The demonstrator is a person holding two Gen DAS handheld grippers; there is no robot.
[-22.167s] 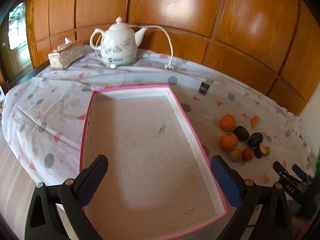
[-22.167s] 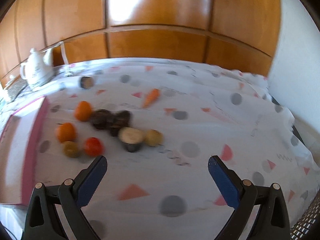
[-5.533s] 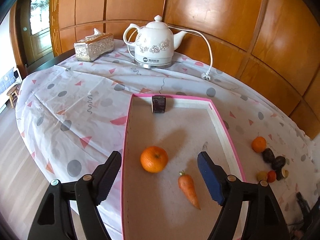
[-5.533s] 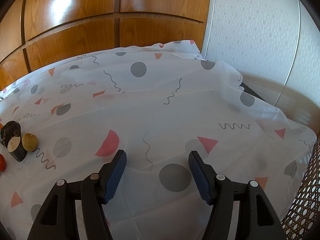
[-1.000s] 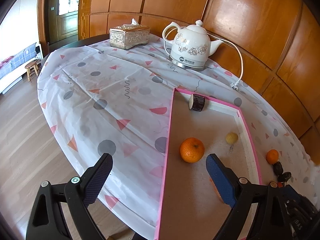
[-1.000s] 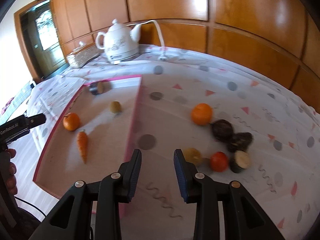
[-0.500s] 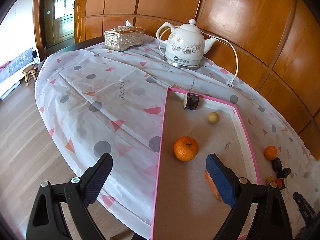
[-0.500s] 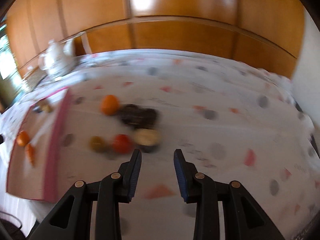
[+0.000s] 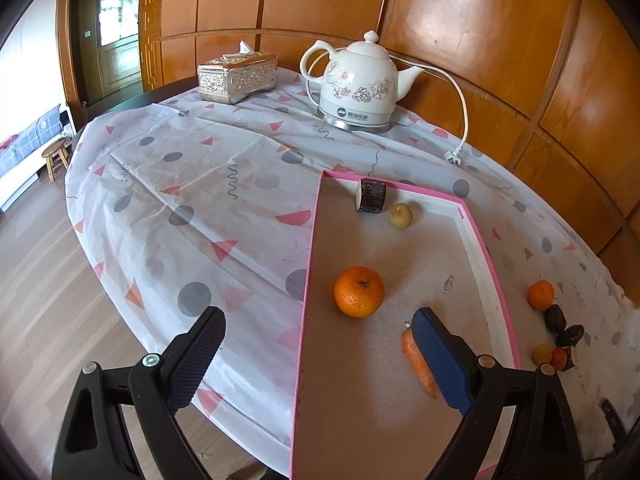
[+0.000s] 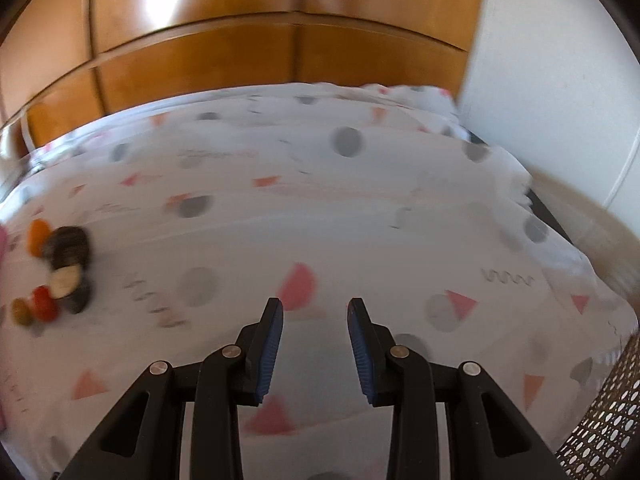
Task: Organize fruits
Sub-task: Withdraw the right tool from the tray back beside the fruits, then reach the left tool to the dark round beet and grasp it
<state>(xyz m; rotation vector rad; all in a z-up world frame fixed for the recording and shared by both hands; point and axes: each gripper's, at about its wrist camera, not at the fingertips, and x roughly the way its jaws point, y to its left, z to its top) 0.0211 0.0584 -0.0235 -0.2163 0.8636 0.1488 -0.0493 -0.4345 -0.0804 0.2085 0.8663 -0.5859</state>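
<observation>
The pink-rimmed tray (image 9: 490, 272) holds an orange (image 9: 359, 291), a carrot (image 9: 418, 358), a small yellow fruit (image 9: 401, 215) and a dark cut piece (image 9: 371, 195). My left gripper (image 9: 318, 354) is open and empty over the tray's near left edge. A loose pile lies right of the tray: an orange (image 9: 541, 295), dark pieces (image 9: 555, 318), a yellow and a red fruit (image 9: 558, 357). In the blurred right wrist view the pile (image 10: 60, 276) is at far left. My right gripper (image 10: 315, 332) is open a little and empty over bare tablecloth.
A white kettle (image 9: 356, 88) with cord and plug (image 9: 452, 157) and a silver tissue box (image 9: 237, 77) stand at the table's back. Wood panelling runs behind. The table edge drops to the floor on the left; a white wall (image 10: 560, 80) stands right.
My right gripper has swung right, so the fruit pile slid to the view's left edge; its narrow gap is unchanged. My left gripper shifted slightly towards the tray, still open.
</observation>
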